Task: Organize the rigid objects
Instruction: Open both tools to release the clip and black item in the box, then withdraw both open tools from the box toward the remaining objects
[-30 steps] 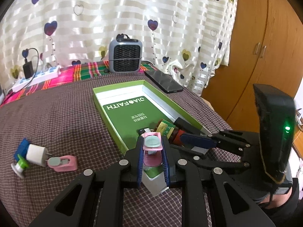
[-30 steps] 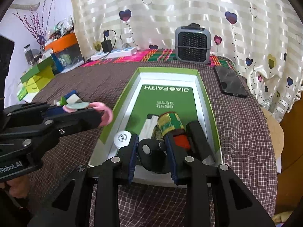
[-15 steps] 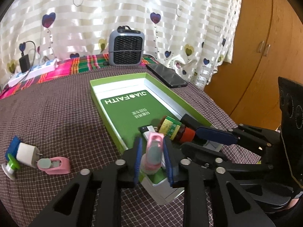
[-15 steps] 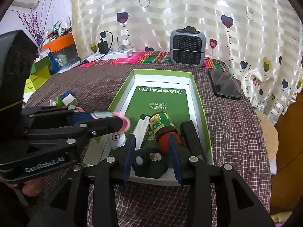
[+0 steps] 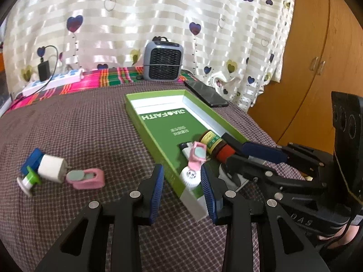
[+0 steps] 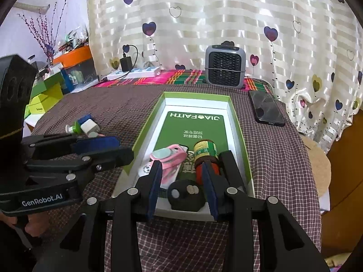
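On the far left of the checked brown tablecloth [image 5: 95, 131] lay a small cluster: a blue block [image 5: 31, 162], a white charger plug [image 5: 51, 168] touching it, a green-and-white spool [image 5: 28, 180] and a pink clip with a grey-green oval pad [image 5: 85, 178], all still outside the box. The left gripper [image 5: 181, 185] hovered at the near left corner of the green box [image 5: 148, 133]; its jaws were opening, and nothing was pressed between the blue pads. Just ahead of it, inside the box, a second pink clip [image 6: 169, 158] lay tilted, resting partly on a round white piece [image 5: 190, 176] (what this piece is I cannot tell). Beside the clip lay a white tube [image 5: 185, 149], and then a small brown bottle with a yellow-green label and a red cap [image 6: 205, 156], on its side. The right gripper [image 6: 182, 187] stood apart over the near end of the box, with a black lump bearing round silver spots [image 6: 185, 196] between its fingers but not squeezed. To the right, outside the box, was a black phone [image 6: 266, 107].
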A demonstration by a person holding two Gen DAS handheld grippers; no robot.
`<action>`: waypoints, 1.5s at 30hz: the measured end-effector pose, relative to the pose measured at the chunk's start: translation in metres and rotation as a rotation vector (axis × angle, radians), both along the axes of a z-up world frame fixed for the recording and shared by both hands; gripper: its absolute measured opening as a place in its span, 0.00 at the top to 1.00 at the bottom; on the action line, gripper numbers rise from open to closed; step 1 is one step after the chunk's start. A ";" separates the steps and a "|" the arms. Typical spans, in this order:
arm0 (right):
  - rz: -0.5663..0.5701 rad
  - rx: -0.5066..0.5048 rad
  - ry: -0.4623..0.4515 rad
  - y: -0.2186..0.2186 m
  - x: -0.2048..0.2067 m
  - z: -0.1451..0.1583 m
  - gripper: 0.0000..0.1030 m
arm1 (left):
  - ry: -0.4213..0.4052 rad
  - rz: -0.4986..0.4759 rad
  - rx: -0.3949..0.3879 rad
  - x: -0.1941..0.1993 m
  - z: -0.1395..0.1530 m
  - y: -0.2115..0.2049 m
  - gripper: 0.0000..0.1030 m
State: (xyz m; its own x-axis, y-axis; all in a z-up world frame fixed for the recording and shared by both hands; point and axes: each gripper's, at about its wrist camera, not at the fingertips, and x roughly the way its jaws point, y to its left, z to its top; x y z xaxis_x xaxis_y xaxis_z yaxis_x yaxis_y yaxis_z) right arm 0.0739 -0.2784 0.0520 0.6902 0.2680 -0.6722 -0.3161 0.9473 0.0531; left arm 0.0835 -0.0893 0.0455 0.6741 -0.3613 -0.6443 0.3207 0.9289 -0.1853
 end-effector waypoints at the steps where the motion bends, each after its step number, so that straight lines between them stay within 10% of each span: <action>1: 0.001 0.002 -0.001 0.001 -0.001 0.001 0.63 | 0.002 0.005 0.000 -0.002 0.000 0.002 0.68; 45: 0.162 -0.008 0.022 0.057 -0.036 0.006 0.63 | 0.031 0.128 0.021 -0.045 -0.004 0.052 0.68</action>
State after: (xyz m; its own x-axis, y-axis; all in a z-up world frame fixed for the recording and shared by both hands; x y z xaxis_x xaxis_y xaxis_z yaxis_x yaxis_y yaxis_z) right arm 0.0380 -0.2218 0.0582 0.6233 0.3693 -0.6893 -0.4633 0.8845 0.0549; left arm 0.0389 -0.0371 0.0413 0.6937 -0.2595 -0.6719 0.1936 0.9657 -0.1731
